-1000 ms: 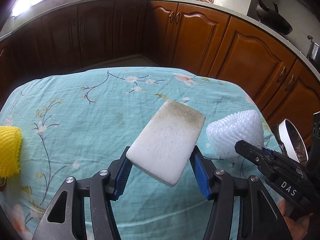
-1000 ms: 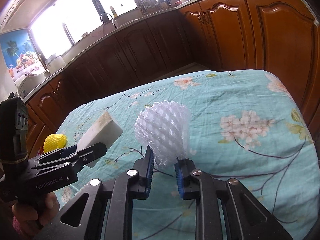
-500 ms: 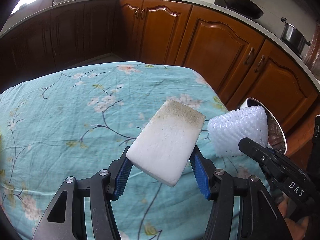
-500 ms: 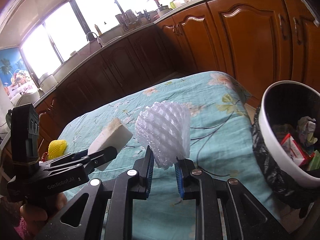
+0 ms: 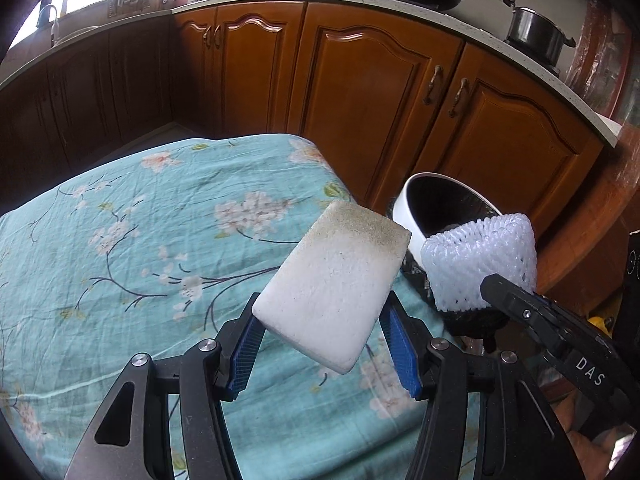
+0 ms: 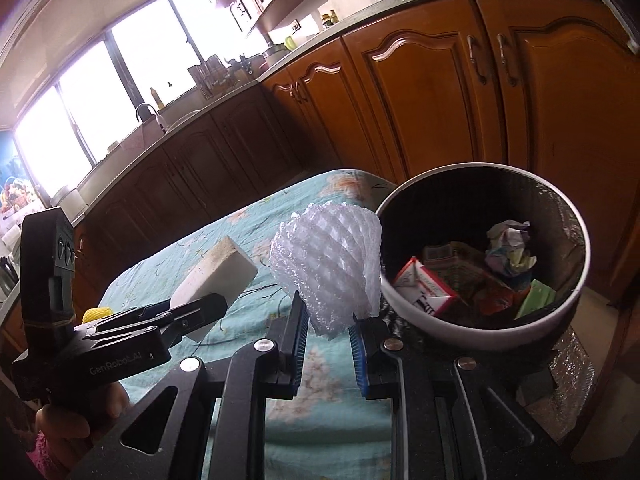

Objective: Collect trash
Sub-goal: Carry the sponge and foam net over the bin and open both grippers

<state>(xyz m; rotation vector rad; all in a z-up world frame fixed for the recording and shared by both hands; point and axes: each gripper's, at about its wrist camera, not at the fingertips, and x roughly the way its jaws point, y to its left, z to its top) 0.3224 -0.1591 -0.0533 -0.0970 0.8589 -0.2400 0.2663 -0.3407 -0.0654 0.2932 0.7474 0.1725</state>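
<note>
My left gripper [image 5: 322,346] is shut on a white sponge block [image 5: 334,284] with a dirty far edge, held above the teal flowered tablecloth [image 5: 140,248]. It also shows in the right wrist view [image 6: 216,272]. My right gripper [image 6: 328,330] is shut on a white foam fruit net [image 6: 328,260], also seen in the left wrist view [image 5: 480,260]. Both items hang near the table's right edge, beside a white-rimmed trash bin [image 6: 476,332] lined in black. The bin holds crumpled paper [image 6: 510,248] and a red-and-white carton [image 6: 426,286].
A yellow foam net [image 6: 96,314] lies on the table far left, behind my left gripper. Wooden cabinets [image 5: 380,100] run along the back and right. A pot [image 5: 534,34] and wok sit on the counter. The bin stands off the table's right edge [image 5: 404,208].
Both grippers have swung right with their loads, from over the table to its right edge. The bin has come into full view, close in front of the foam net.
</note>
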